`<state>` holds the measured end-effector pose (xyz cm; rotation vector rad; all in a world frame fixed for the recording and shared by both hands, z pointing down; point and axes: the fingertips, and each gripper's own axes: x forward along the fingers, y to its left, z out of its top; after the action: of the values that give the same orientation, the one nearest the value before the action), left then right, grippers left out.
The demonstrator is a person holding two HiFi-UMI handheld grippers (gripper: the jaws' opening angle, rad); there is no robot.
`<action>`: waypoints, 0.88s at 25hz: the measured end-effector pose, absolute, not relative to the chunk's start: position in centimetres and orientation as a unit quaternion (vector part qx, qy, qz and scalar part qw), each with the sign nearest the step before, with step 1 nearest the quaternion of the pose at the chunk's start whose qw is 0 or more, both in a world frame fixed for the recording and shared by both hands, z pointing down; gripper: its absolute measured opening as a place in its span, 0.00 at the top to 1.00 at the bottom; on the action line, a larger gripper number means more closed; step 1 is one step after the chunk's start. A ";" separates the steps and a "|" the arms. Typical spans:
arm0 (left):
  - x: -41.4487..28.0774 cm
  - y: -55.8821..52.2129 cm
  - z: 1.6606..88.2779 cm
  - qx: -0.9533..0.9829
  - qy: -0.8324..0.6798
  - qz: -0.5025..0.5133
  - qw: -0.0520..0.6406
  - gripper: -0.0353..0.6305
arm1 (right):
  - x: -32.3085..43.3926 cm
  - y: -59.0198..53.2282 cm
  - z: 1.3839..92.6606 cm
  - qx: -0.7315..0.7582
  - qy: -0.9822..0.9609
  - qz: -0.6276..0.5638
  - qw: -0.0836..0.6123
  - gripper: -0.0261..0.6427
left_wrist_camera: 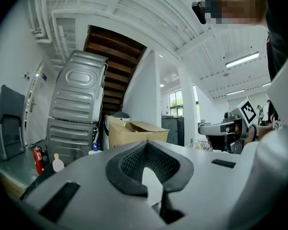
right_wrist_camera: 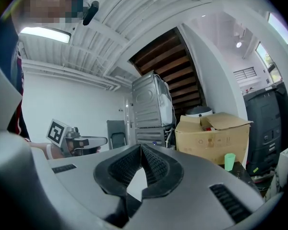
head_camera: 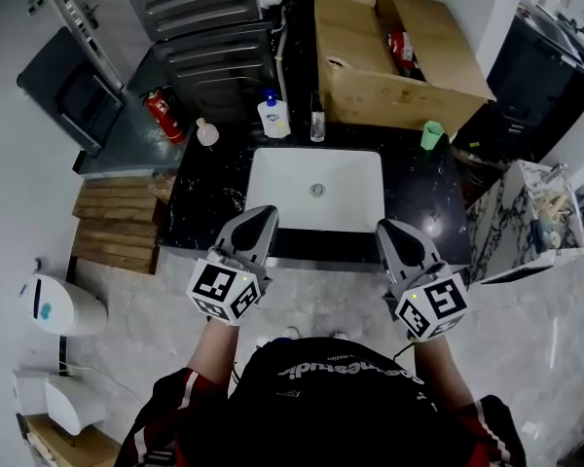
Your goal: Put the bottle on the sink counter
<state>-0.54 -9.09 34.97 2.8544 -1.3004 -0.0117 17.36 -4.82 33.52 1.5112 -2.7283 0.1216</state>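
Left gripper (head_camera: 264, 214) and right gripper (head_camera: 389, 228) both closed, empty; reaching like this, I risk knocking the pump bottle (head_camera: 273, 115) into the basin (head_camera: 282, 197).

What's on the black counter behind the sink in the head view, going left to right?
small pale bottle → white bottle with blue pump → slim clear bottle → green cup

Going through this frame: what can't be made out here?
1. Bottle labels, head view: the round bottle, blue-capped bottle and slim bottle are too small to read.
2. Cardboard box contents, head view: the flaps hide most.
3. Both gripper views: the sink is hidden behind the shut left gripper and right gripper.
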 end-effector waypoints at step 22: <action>-3.0 -8.0 36.6 0.924 -0.380 0.033 -0.029 0.92 | 12.7 -3.8 33.8 0.484 -0.874 0.035 0.016 0.90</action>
<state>-2.96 -8.05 36.62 2.9568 -1.2157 0.1053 12.72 -3.83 33.83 1.5047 -2.7193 0.1095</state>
